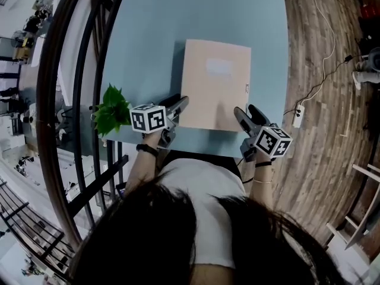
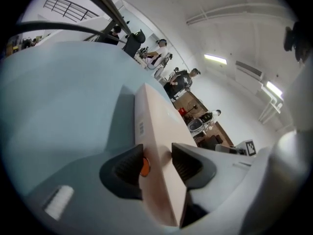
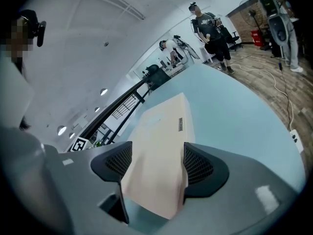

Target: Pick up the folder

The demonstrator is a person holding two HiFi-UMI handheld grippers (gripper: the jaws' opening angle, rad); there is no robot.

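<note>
The beige folder [image 1: 214, 85] lies flat on the light blue table [image 1: 148, 34], a pale label on its top face. My left gripper [image 1: 179, 105] is at its near left corner. In the left gripper view the folder's corner [image 2: 156, 151] stands between the jaws, and a thin gap shows at the right pad [image 2: 186, 164], so the jaws are open. My right gripper [image 1: 249, 114] is at the near right corner. There the folder [image 3: 159, 155] fills the space between the pads, and I cannot see whether they press on it.
A green leafy plant [image 1: 111, 111] stands just left of my left gripper. A dark curved railing [image 1: 56, 100] runs along the table's left side. On the wooden floor to the right lie a white power strip [image 1: 298, 116] and its cable. People stand far off in the room.
</note>
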